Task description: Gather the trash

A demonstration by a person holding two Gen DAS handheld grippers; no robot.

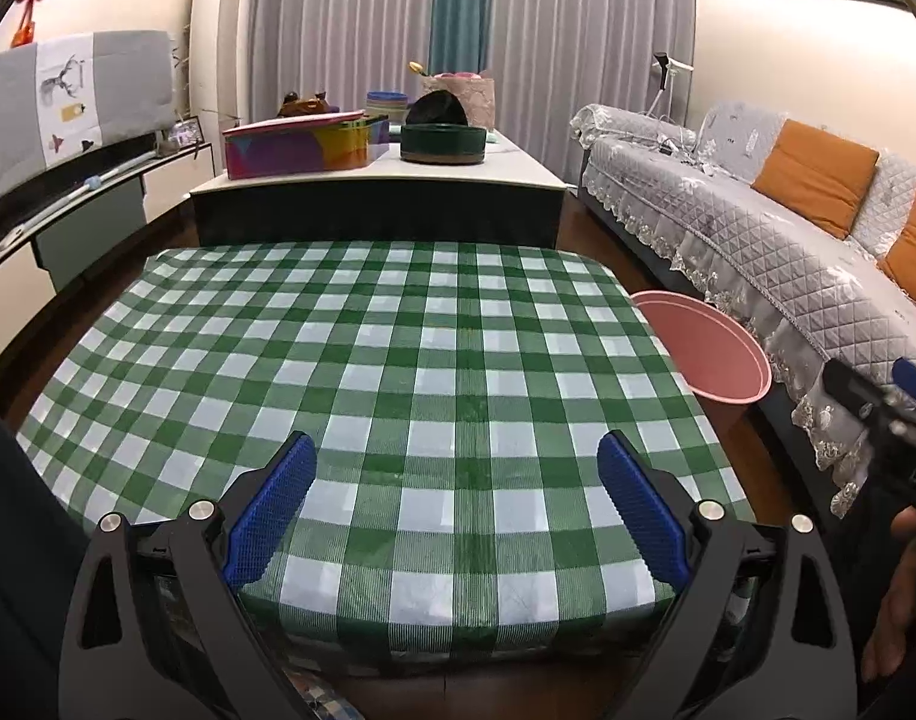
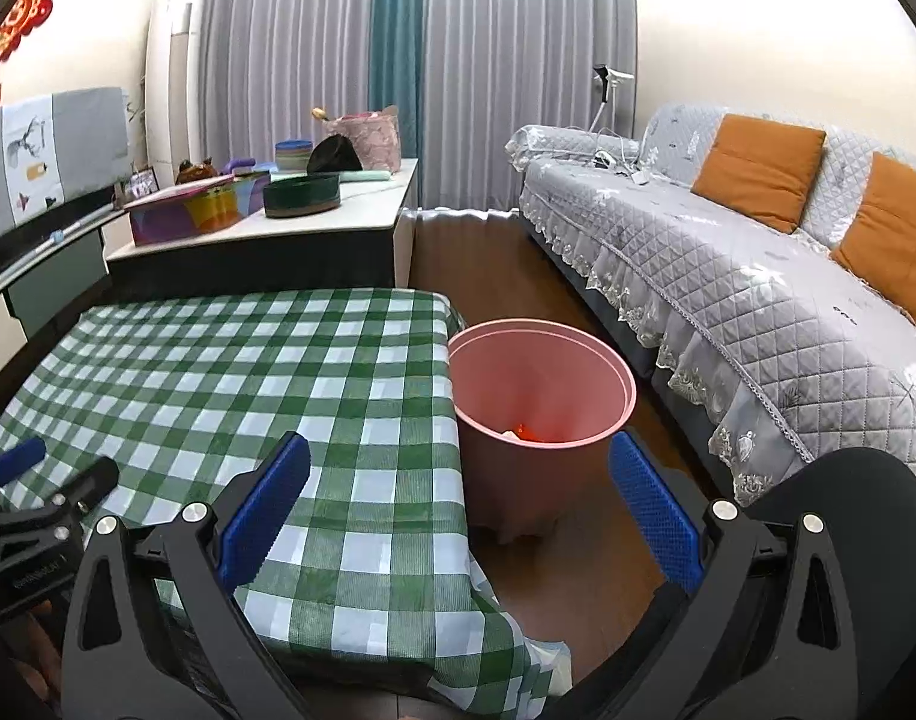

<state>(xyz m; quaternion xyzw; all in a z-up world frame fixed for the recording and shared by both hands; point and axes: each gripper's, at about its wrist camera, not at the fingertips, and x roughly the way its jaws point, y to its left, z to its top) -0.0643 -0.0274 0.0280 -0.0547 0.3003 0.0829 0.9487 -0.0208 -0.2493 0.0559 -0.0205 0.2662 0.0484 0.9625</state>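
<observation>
- Over the near edge of the table (image 1: 446, 360), w/ green-white check cloth: left gripper (image 1: 457, 510), blue pads (image 1: 272, 510) spread wide, nothing btwn them.
- Right gripper (image 2: 458, 510) also spread wide, empty; left pad (image 2: 266, 510) over the cloth's right edge, right pad over the wood floor (image 2: 500, 258).
- Right gripper shows at far right edge of the left view; left gripper shows at far left of the right view.
- Pink bin (image 2: 542, 420) stands on the floor just beside the table's right side, btwn table and sofa (image 2: 728, 276).
- Trash (image 2: 527, 433) lies at bin bottom: sm. orange-red bit plus a pale scrap; can't tell what they are.
- Bin rim (image 1: 707, 348) peeks past the table's right edge in left view.
- Behind the table: low cabinet (image 1: 374, 180) w/ colourful box (image 1: 302, 147) and dark green round tin (image 1: 443, 144).
- Sofa has grey quilted cover, orange cushions (image 2: 758, 177).
</observation>
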